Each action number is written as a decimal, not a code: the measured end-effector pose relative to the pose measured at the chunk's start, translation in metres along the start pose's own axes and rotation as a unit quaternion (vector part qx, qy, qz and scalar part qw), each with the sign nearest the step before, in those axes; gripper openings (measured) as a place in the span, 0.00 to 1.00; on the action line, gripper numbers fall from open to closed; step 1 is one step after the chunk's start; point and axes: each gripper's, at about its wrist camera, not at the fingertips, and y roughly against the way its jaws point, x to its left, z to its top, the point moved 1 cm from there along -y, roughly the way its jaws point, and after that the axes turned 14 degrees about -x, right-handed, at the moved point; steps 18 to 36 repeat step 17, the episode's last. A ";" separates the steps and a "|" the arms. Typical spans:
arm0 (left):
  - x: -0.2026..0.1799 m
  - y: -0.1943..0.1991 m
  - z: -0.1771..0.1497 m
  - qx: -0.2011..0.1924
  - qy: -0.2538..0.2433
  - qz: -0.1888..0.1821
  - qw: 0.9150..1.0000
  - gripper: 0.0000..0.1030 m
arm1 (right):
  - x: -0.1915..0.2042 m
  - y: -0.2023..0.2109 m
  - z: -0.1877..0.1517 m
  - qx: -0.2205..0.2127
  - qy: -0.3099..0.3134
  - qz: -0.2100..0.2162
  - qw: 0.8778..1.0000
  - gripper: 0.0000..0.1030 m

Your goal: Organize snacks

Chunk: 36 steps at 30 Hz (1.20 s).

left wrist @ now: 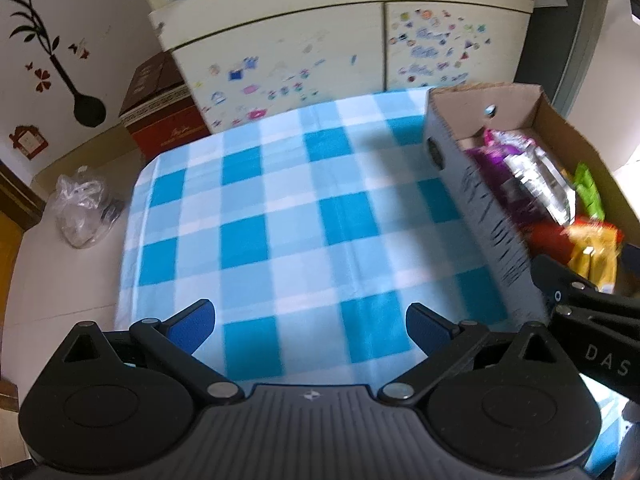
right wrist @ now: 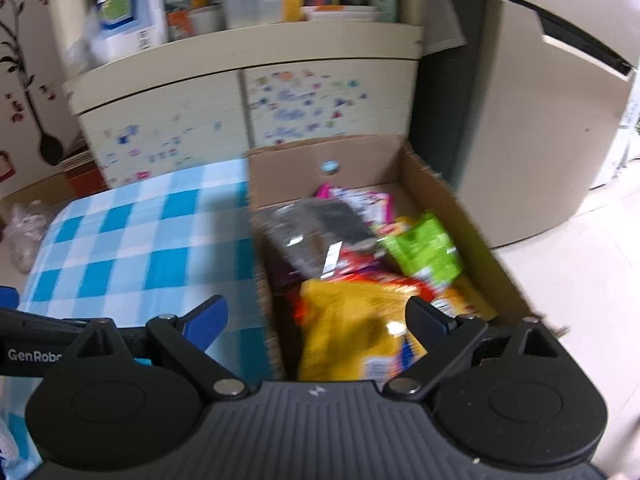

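A cardboard box [right wrist: 440, 184] stands on the right part of a blue checked tablecloth [right wrist: 140, 240]. In it lie several snack packets: a yellow bag [right wrist: 344, 320], a green bag [right wrist: 424, 248], a dark clear packet [right wrist: 320, 232] and a pink one [right wrist: 368, 200]. My right gripper [right wrist: 316, 320] is open and empty above the box's near left corner. My left gripper [left wrist: 310, 326] is open and empty over the bare cloth [left wrist: 280, 220], left of the box [left wrist: 472, 196]. The right gripper's body shows at the left wrist view's right edge [left wrist: 592, 320].
A cream cabinet with stickers [left wrist: 320, 52] stands behind the table, with cluttered shelves above it [right wrist: 240, 4]. A red-brown carton [left wrist: 160, 108] and a clear plastic bag [left wrist: 80, 208] sit on the floor to the left. A beige appliance [right wrist: 540, 140] stands at the right.
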 end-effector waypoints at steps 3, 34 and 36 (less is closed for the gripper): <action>0.020 0.001 -0.012 0.003 0.003 0.000 1.000 1.00 | 0.018 0.004 -0.011 -0.003 0.007 0.022 1.000 0.93; 0.081 0.002 -0.045 -0.017 0.041 0.015 0.999 1.00 | 0.100 -0.006 -0.079 0.030 0.108 0.139 0.984 0.93; 0.081 0.002 -0.045 -0.017 0.041 0.015 0.999 1.00 | 0.100 -0.006 -0.079 0.030 0.108 0.139 0.984 0.93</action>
